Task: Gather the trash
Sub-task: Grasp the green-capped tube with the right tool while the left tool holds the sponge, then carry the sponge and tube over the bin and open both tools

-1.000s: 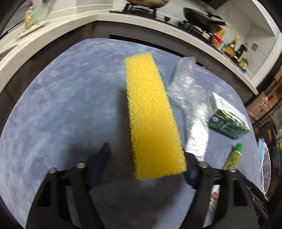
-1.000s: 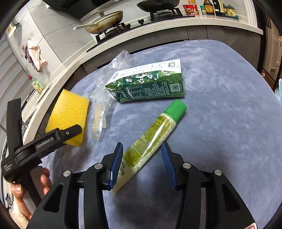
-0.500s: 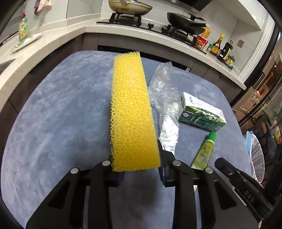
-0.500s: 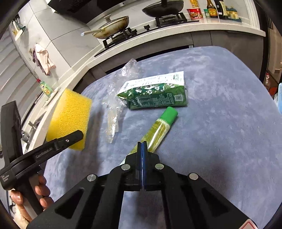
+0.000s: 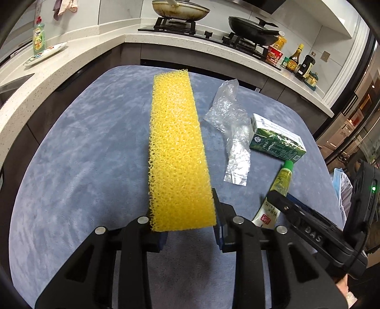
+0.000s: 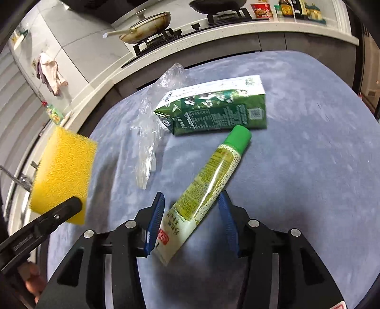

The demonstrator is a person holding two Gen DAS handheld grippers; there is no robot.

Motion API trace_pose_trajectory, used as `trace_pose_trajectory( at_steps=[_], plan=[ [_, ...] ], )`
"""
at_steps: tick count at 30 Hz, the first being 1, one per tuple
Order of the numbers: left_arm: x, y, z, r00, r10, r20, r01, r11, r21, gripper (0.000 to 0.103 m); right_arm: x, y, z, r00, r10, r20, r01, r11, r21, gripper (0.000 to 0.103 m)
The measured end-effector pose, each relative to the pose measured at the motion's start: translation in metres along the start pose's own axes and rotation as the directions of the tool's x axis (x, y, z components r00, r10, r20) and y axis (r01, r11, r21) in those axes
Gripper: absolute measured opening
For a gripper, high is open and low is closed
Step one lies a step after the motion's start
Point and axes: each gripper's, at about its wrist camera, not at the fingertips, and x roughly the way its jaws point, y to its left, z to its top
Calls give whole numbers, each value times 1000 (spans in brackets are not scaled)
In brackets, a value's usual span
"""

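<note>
My left gripper [image 5: 184,206] is shut on the near end of a long yellow sponge [image 5: 175,147], held above the blue-grey table [image 5: 83,166]. The right wrist view shows the sponge [image 6: 61,171] raised at far left. My right gripper [image 6: 191,197] is low over the table and its jaws are opening. A green-capped tube [image 6: 213,166] lies slanted between them on the cloth, with neither pad pressing on it. Beyond the tube lie a green and white carton [image 6: 213,111] and a crumpled clear plastic wrapper [image 6: 149,133].
A kitchen counter [image 5: 95,47] curves round the far side, with a hob, two pans [image 5: 180,9], sauce bottles [image 5: 294,59] and a dish-soap bottle [image 5: 38,38]. A pale blue bag [image 5: 343,183] hangs off the table's right edge.
The left gripper closed on the sponge and lifted it off the table. The right gripper snapped shut with nothing in it, short of the tube, then opened again with the tube between its jaws.
</note>
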Motion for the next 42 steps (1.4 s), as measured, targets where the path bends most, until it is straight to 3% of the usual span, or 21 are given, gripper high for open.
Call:
trace_pose_trajectory(
  at_steps=[2, 10, 17, 23, 29, 35, 40, 42],
  plan=[
    [1, 1, 0, 1000, 0, 0, 0, 1000, 1, 29, 5, 2, 2, 1000, -22, 11, 22, 1000, 0, 34],
    [1, -1, -3, 1000, -11, -8, 11, 1000, 5, 29, -2, -6, 7, 998, 62, -4, -62, 997, 49, 14],
    [-22, -31, -13, 999, -32, 12, 31, 997, 67, 29, -51, -6, -7, 999, 20, 47, -19, 1000, -17, 13],
    [-44, -88, -24, 994, -109, 13, 106, 981, 160, 29, -114, -49, -15, 992, -38, 119, 34, 999, 37, 12],
    [-49, -178, -37, 970, -242, -28, 239, 928, 286, 29, -178, -126, -18, 968, -164, 188, 137, 979, 150, 12],
    [-32, -287, -45, 921, -374, -112, 387, 832, 397, 29, -226, -215, -21, 928, -306, 212, 236, 924, 299, 12],
    [1, -365, -54, 887, -419, -194, 461, 776, 431, 29, -241, -280, -19, 906, -376, 194, 282, 878, 386, 12],
    [15, -390, -57, 883, -417, -215, 469, 765, 441, 29, -240, -295, -18, 902, -390, 184, 295, 869, 397, 12]
  ],
)
